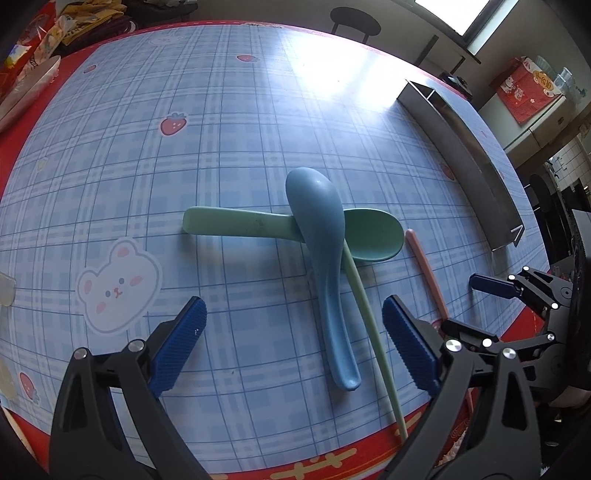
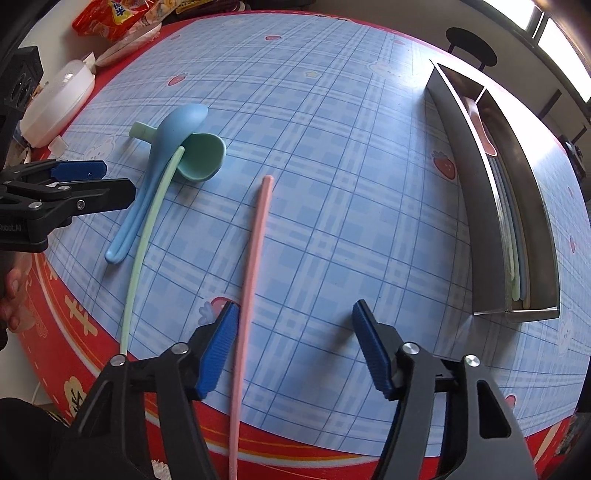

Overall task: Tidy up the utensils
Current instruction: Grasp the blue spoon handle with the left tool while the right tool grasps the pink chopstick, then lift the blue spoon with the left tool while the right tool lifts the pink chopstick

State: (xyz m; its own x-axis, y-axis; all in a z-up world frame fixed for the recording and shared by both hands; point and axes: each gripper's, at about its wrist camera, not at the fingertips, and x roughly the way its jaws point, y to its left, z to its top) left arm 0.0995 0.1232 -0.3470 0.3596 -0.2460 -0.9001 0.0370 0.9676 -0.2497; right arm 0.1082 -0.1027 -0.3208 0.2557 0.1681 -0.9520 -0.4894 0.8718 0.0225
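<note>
A blue spoon (image 1: 321,258) lies face down across a green spoon (image 1: 236,221), with a green chopstick (image 1: 373,325) beside it. My left gripper (image 1: 293,343) is open above the blue spoon's handle. A pink chopstick (image 2: 251,266) lies on the table between the fingers of my open right gripper (image 2: 295,347), close to the left finger. The spoons show in the right wrist view too: blue spoon (image 2: 162,147), green spoon (image 2: 205,158), green chopstick (image 2: 144,243). The left gripper (image 2: 92,181) also appears there. The pink chopstick (image 1: 424,269) and right gripper (image 1: 495,286) show in the left view.
A steel divided utensil tray (image 2: 476,206) stands at the right, holding a pink spoon (image 2: 484,133) and several chopsticks; it also shows in the left view (image 1: 469,147). Snack bags (image 2: 118,14) and a white lidded container (image 2: 59,99) sit at the far left. The table's red front edge (image 2: 295,454) is near.
</note>
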